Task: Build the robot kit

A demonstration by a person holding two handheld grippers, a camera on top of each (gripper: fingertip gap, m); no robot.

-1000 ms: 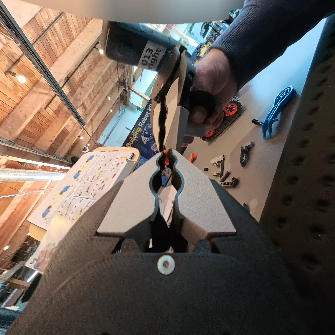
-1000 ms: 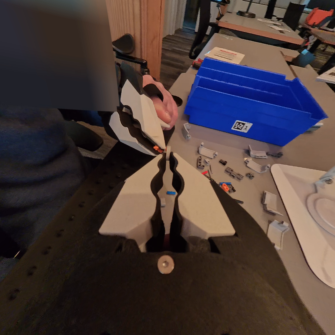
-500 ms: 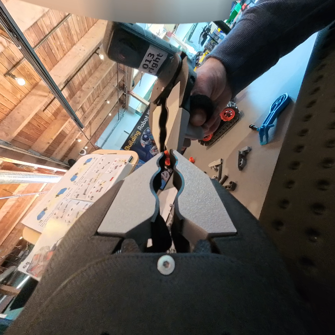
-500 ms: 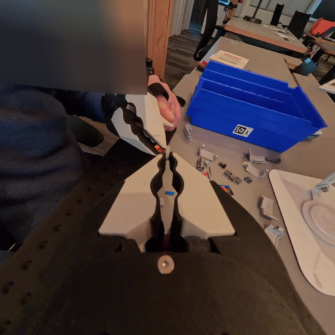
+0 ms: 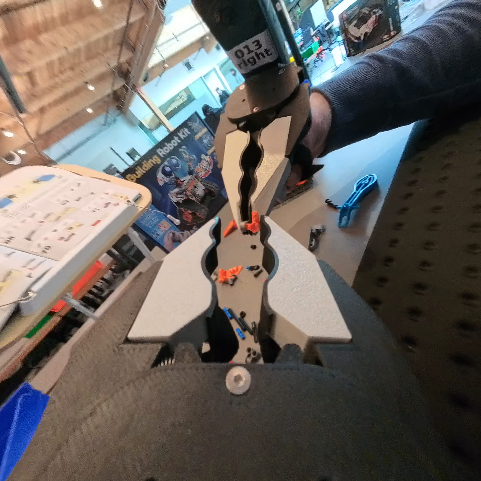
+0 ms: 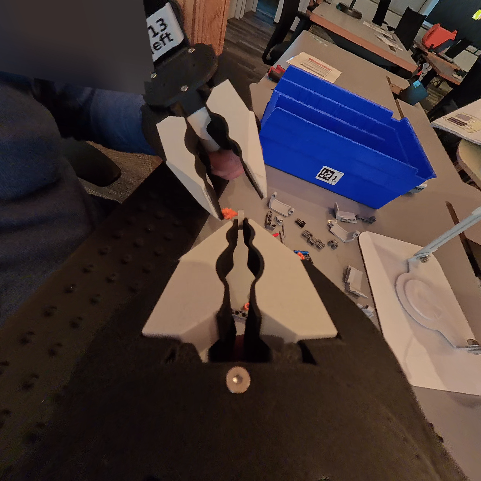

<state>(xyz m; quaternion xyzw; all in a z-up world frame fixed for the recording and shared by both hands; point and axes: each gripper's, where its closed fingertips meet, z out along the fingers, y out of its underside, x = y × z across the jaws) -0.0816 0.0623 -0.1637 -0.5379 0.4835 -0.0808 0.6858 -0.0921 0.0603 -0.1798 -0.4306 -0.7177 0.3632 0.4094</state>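
Note:
My left gripper (image 5: 239, 220) is open, and its jaws stand wide apart. A small orange piece (image 5: 252, 224) sits between my fingertips, joined to a small light grey piece (image 6: 240, 217). My right gripper (image 6: 240, 221) is shut on that grey piece. In the left wrist view the right gripper (image 5: 250, 218) comes down from above, tip to tip with mine. In the right wrist view the left gripper (image 6: 241, 206) is open, and the orange piece (image 6: 229, 213) lies against its lower fingertip. Both grippers hover just above the grey table (image 6: 325, 197).
A blue bin (image 6: 338, 145) stands behind several loose grey parts (image 6: 312, 238). A white stand base (image 6: 416, 299) is at the right. An instruction booklet (image 5: 52, 208), a kit box (image 5: 177, 177), a blue tool (image 5: 356, 195) and loose orange parts (image 5: 229, 274) show. A black perforated board (image 6: 104, 260) lies at the left. My left and right fingertips are right by each other.
My left gripper has opened and let go of the orange piece, which stays on the grey piece in my right gripper. The left view has tilted down toward the table.

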